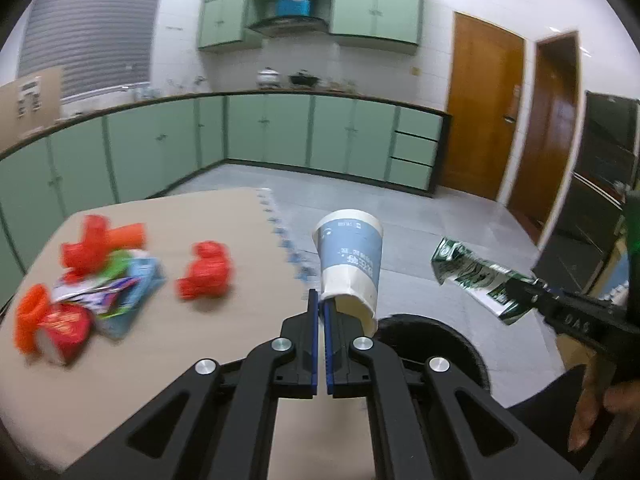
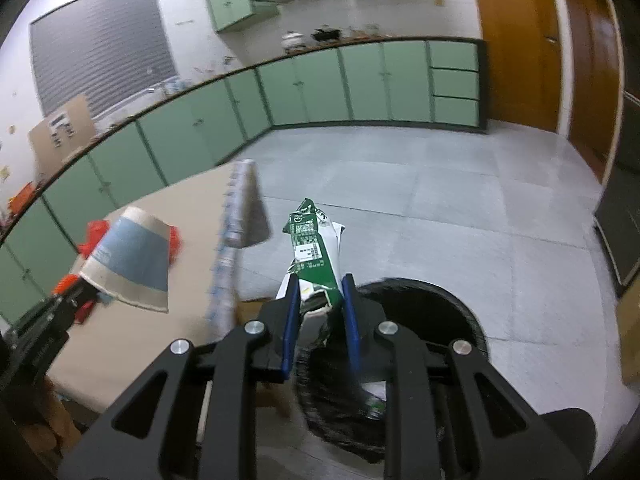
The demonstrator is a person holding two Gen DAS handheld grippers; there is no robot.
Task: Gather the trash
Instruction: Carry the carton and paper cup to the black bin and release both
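My left gripper (image 1: 320,300) is shut on the rim of a blue and white paper cup (image 1: 350,264), held upside down past the table's right edge, above the black bin (image 1: 436,340). The cup also shows in the right wrist view (image 2: 128,260). My right gripper (image 2: 320,288) is shut on a crushed green and white carton (image 2: 314,248), held over the black bin (image 2: 400,360). In the left wrist view the carton (image 1: 472,276) and right gripper (image 1: 520,292) are at the right. Red wrappers and other trash (image 1: 92,280) lie on the table (image 1: 224,320).
A crumpled red wrapper (image 1: 206,270) lies mid-table. Green kitchen cabinets (image 1: 260,136) line the far walls and wooden doors (image 1: 484,108) stand at right. Grey tiled floor (image 2: 460,200) surrounds the bin. A person's hand (image 1: 596,408) is at lower right.
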